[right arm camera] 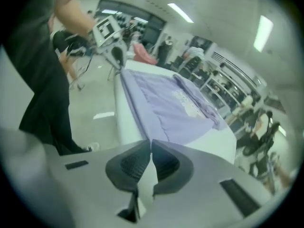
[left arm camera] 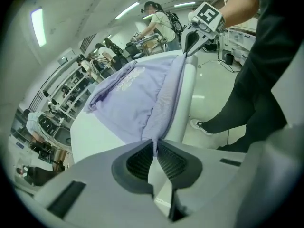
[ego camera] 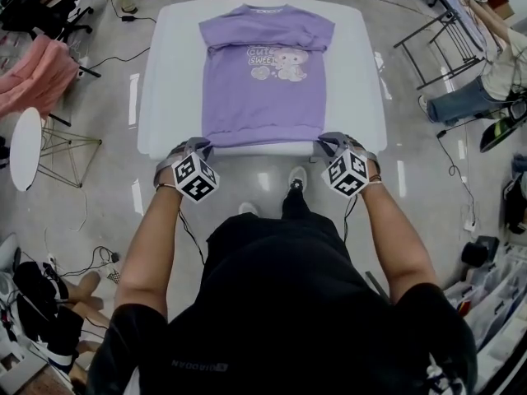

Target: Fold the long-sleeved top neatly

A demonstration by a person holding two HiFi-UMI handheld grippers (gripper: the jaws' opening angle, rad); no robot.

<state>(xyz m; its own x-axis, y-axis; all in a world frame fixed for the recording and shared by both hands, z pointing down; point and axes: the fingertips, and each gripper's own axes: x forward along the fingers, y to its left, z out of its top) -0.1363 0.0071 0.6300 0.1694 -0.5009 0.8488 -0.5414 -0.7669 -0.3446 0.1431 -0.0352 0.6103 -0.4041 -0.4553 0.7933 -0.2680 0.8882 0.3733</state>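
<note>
Top (ego camera: 263, 81) in lilac is laid flat, print up, on a white table (ego camera: 173, 64), its ribbed hem along the near edge. The hem's left corner is pinched by the left gripper (ego camera: 201, 146), the right corner by the right gripper (ego camera: 324, 142), both pairs of jaws pressed together on the cloth.

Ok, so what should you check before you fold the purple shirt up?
1. The left gripper is shut on the hem at one corner: ok.
2. The right gripper is shut on the other corner: ok.
3. The hem is stretched straight between them: ok.
4. The top lies flat on the table with its print facing up: ok.
5. The sleeves are tucked in evenly: cannot tell.
</note>
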